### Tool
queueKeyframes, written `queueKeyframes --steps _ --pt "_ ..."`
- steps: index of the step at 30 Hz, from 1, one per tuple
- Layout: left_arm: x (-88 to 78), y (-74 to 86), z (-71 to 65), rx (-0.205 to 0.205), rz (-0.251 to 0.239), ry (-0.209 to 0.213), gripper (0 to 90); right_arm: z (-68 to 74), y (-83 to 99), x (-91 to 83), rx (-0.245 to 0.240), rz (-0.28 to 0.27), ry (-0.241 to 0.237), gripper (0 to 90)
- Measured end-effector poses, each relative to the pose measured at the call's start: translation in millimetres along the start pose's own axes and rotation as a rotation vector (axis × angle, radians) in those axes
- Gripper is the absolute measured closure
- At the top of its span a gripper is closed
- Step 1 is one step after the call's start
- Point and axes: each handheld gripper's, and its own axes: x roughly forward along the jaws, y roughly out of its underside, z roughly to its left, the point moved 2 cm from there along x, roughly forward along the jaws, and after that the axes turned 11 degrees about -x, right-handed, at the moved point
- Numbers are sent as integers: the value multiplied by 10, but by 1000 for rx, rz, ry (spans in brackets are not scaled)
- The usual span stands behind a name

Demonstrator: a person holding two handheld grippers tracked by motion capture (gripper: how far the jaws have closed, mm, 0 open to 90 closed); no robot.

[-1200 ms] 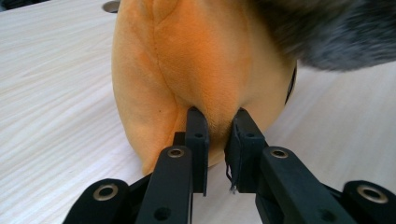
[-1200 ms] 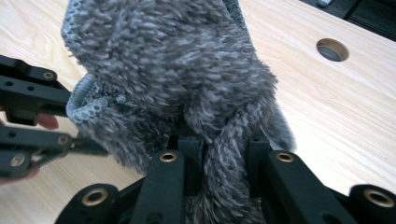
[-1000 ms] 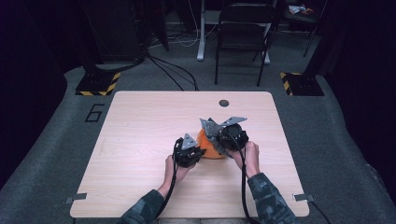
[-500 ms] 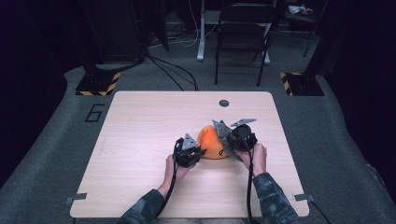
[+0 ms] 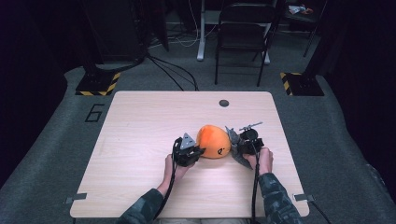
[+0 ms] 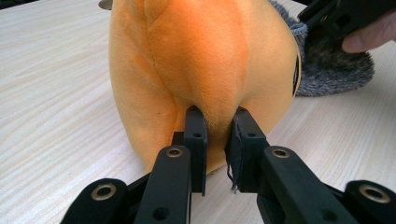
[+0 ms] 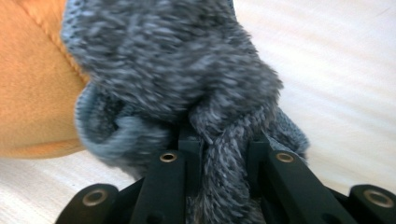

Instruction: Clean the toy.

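Note:
An orange plush toy (image 5: 213, 141) sits on the wooden table (image 5: 140, 126), right of the middle. My left gripper (image 5: 199, 150) is at its left side, shut on a fold of the orange plush (image 6: 201, 56); in the left gripper view the left gripper (image 6: 217, 126) pinches that fold between both pads. At the toy's right side my right gripper (image 5: 235, 148) is low over the table. It is shut on a grey knitted piece (image 7: 177, 60), bunched between the right gripper's (image 7: 224, 149) jaws. The grey knit (image 6: 327, 65) lies on the table against the plush (image 7: 37, 84).
A small round dark spot (image 5: 224, 103) marks the table's far side. A black chair (image 5: 243, 37) and cables stand on the floor beyond the table. A "6" (image 5: 95, 112) is marked on the floor at the left. Bare wood lies left of and behind the toy.
My right gripper has moved right and down with the grey knit, which has come away from the orange toy and uncovered it. The left gripper has kept its place.

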Motion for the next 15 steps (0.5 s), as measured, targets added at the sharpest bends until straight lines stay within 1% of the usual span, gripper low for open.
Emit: queueKeyframes --steps 1,2,3,4,5,6,7,8,9,10,11,12,13,14,15 --pt "-3 -1 5 -1 4 7 788 -12 -20 -52 -12 -9 13 755" --pt "-2 -1 7 1 5 3 787 -20 -42 -106 0 -19 9 755" --pt "-2 -1 8 1 4 3 786 -32 -80 -190 9 -52 7 755" --pt "3 0 6 5 -1 2 785 -30 -125 -285 6 -92 16 755" --pt "3 -1 2 10 -3 -3 784 -13 -178 -385 7 -126 7 754" --pt "5 -1 -1 12 -2 -1 783 19 -231 -485 6 -164 2 754" --pt "5 2 -11 5 1 2 783 59 -286 -572 -8 -204 -8 754" --pt "6 2 -12 7 -1 0 781 138 -346 -651 -23 -239 -17 754" --pt "8 0 -9 12 -4 -1 780 202 -379 -681 -26 -245 -25 754" --pt "9 -1 -8 13 -6 0 777 275 -414 -686 -54 -261 -32 754" --pt "7 0 -9 10 -6 1 772 369 -446 -651 -77 -244 -41 754" --pt "4 -2 -5 19 0 10 767 409 -457 -605 -99 -237 -42 754" --pt "7 0 -7 24 1 9 750 473 -453 -506 -122 -196 -33 756" --pt "8 1 -6 30 -3 7 722 493 -442 -443 -136 -179 -12 758" --pt "5 -2 -4 30 -1 17 681 498 -419 -376 -129 -177 -2 761"
